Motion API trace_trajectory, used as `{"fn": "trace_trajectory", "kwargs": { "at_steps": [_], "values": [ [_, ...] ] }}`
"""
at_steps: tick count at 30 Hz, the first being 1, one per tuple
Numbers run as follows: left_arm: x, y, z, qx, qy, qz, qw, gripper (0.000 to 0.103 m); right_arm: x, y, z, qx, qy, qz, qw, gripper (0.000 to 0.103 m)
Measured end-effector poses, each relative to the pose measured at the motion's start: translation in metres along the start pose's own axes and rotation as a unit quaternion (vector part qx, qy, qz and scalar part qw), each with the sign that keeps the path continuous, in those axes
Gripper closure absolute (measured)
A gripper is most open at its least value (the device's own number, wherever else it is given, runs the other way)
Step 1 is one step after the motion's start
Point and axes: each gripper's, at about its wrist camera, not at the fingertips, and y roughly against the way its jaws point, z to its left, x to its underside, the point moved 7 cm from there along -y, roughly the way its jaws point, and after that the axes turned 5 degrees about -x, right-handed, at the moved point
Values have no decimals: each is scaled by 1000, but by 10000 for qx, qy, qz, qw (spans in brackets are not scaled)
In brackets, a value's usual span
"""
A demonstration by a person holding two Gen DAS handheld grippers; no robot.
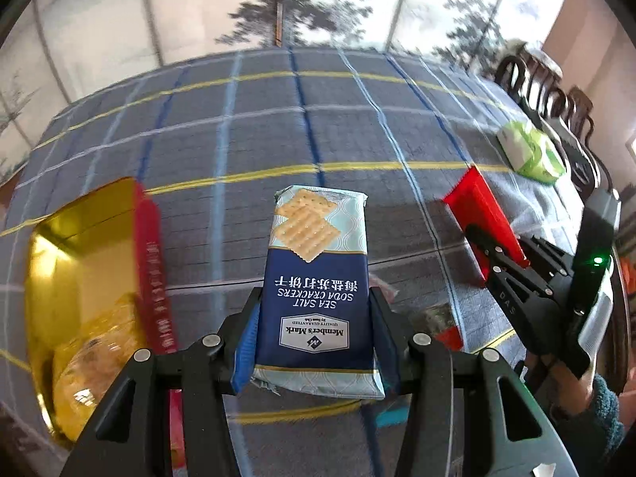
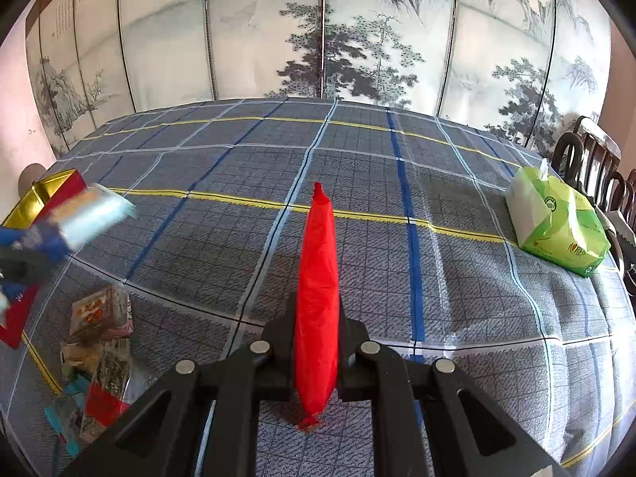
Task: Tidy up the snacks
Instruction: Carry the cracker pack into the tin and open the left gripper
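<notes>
Behind the table stands a folding screen painted with ink pines and mountains, and the table itself carries a plaid tablecloth in grey, blue and yellow. I hold the left gripper partly closed on a pack of sea salt soda crackers, the pads pressing its long sides near the lower end, so most of the pack projects forward, unsupported and clear of the cloth. A gold-lined red box sits open just to the left of the pack and already contains some wrapped snacks; I judge it to be the destination. I hold the right gripper fully closed on a slim red packet, gripped near one end and raised above the cloth. Loose snack packets lie in a small heap on the cloth at lower left in the right wrist view. A green tissue pack rests near the far right edge beside dark wooden chairs. Risk 1: the cracker pack can pivot or slide out of the pads, because the grip is low and the wrapper is smooth. Risk 2: firmer pressure may crush the crackers. Risk 3: the pack may strike the box wall on entry and shift the box. Risk 4: the two grippers work close together and may collide over the heap.
</notes>
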Motion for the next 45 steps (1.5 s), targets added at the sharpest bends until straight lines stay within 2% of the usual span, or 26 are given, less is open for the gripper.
{"fn": "trace_trajectory", "kwargs": {
  "at_steps": [8,16,20,31,36,39,45],
  "values": [
    [15,45,68,-479,420,-314,9975,57,0,0,1,35,19,27,10000,90],
    [58,55,140,-911,981,-162,9909,57,1,0,1,76,56,29,10000,90],
    [77,52,162,-945,1220,-16,9880,57,1,0,1,81,62,30,9999,90],
    [99,41,191,-969,1432,121,9849,57,0,1,4,159,126,38,9998,90],
    [104,33,205,-1117,1515,176,9820,57,0,1,7,219,183,44,9996,90],
    [108,29,208,-1020,1545,189,9825,57,0,1,8,225,187,45,9996,90],
    [109,27,211,-1053,1489,198,9830,54,0,1,8,233,203,45,9995,90]
  ]
}}
